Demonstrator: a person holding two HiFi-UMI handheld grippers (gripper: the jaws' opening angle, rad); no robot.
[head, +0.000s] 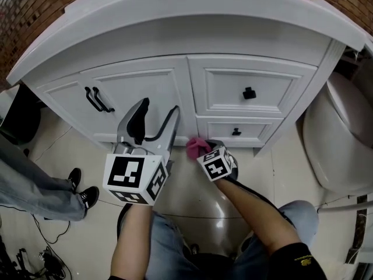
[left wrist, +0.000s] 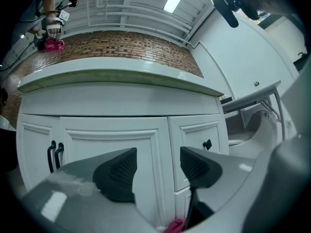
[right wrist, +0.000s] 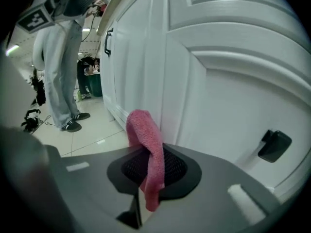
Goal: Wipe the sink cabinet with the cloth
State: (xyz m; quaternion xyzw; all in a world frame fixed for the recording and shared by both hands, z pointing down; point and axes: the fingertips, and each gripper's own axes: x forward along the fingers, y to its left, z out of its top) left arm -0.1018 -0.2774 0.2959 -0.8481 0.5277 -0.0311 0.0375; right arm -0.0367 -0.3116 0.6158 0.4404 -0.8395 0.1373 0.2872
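The white sink cabinet (head: 175, 92) fills the head view, with doors on the left and two drawers on the right. My right gripper (head: 201, 147) is shut on a pink cloth (head: 195, 146), which is held at the foot of the cabinet beside the lower drawer (head: 236, 130). In the right gripper view the cloth (right wrist: 148, 149) sticks up from the jaws, close to the white cabinet panel (right wrist: 218, 81). My left gripper (head: 152, 118) is open and empty in front of the cabinet door (left wrist: 114, 144), a little way off it.
A toilet (head: 341, 133) stands close on the right of the cabinet. A person in jeans and black shoes (head: 81, 191) stands on the tiled floor at the left. Black handles (head: 98, 100) stick out of the doors and black knobs (head: 249, 93) out of the drawers.
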